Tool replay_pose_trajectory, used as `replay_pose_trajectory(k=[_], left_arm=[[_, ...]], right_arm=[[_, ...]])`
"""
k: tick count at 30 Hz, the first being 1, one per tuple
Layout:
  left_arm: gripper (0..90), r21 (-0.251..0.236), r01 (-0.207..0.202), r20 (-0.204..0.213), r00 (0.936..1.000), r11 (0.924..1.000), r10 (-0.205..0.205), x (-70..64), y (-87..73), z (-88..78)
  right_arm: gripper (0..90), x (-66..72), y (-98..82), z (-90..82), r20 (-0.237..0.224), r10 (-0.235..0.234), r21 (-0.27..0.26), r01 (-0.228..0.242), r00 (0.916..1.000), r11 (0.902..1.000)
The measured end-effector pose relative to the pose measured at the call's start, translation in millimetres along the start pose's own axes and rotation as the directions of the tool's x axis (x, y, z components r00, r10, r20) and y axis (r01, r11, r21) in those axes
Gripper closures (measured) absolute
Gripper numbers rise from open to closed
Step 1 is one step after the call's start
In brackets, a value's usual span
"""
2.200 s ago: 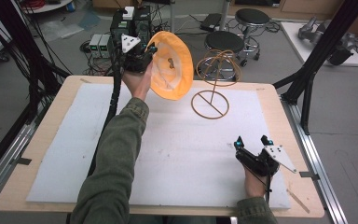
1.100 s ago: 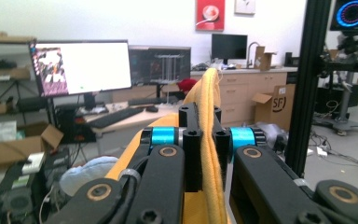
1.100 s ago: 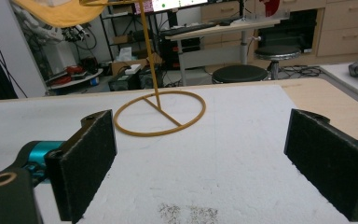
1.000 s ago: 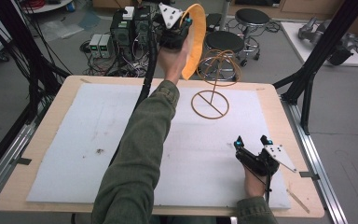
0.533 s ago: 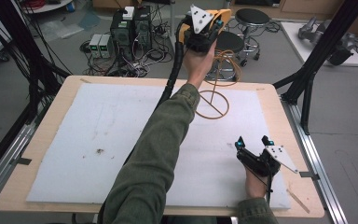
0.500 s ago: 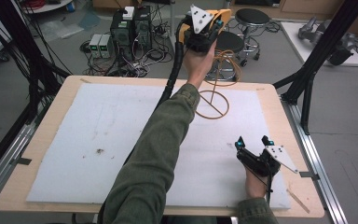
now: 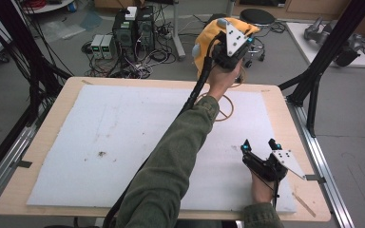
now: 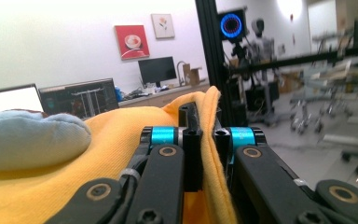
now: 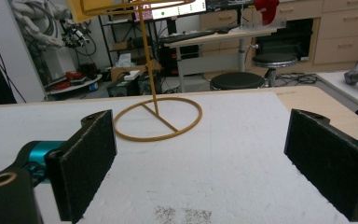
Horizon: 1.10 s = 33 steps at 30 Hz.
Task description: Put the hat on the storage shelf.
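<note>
Right gripper: two black foam-padded jaws stand wide apart, nothing between them, low over the white foam-covered tabletop. Small patch of dark specks on the foam just ahead of the jaws. Farther off, a yellow-gold wire stand: ring base flat on the tabletop, one spoke to a thin upright post. At the post's top, a yellow fabric edge. Behind the tabletop: a black round stool.
</note>
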State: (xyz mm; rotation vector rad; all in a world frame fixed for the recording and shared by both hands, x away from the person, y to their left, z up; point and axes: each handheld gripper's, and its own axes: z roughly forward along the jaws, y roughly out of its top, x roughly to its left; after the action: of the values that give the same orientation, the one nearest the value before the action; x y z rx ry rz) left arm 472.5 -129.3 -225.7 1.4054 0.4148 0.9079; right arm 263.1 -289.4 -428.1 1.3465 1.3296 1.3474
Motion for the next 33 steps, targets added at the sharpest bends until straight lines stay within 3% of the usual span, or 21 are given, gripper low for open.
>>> replay_pose_trajectory(k=[4,6,11,14,21,29,33], left_arm=[[87.5,0.011,-0.04,0.012,0.9991,0.9991,0.04,-7.2,-6.8,7.0],[87.5,0.013,-0.042,0.018,0.999,0.999,0.042,-9.8,-9.9,10.9],[87.5,0.043,-0.089,0.077,0.9934,0.9951,0.085,-17.0,-18.6,19.2],[87.5,0.093,-0.144,0.116,0.9843,0.9852,0.133,-20.6,-25.5,26.7],[87.4,0.168,-0.254,0.21,0.9534,0.9525,0.217,-32.1,-40.5,33.7],[87.3,0.172,-0.26,0.247,0.945,0.9502,0.214,-35.1,-44.2,32.0],[87.2,0.175,-0.254,0.266,0.9424,0.9513,0.203,-39.3,-54.2,30.5]], right_arm=[[8.0,-0.1,-0.2,0.3,-0.002,-0.008,0.004,0.008,1.0,1.0],[8.0,-0.1,-0.4,0.3,-0.002,-0.009,0.007,0.009,1.0,0.9999],[8.0,-0.4,-0.7,1.6,-0.006,-0.009,0.011,0.01,0.9999,0.9999],[8.0,-0.2,-1.1,2.4,-0.012,-0.005,0.015,0.005,0.9999,0.9999],[7.9,-0.8,-1.0,2.1,-0.01,0.0,0.021,0.0,0.9999,0.9998],[8.0,-1.5,-1.0,2.6,-0.008,-0.001,0.022,0.001,1.0,0.9998],[8.0,-1.4,-1.2,3.0,-0.008,0.0,0.022,0.0,1.0,0.9998]])
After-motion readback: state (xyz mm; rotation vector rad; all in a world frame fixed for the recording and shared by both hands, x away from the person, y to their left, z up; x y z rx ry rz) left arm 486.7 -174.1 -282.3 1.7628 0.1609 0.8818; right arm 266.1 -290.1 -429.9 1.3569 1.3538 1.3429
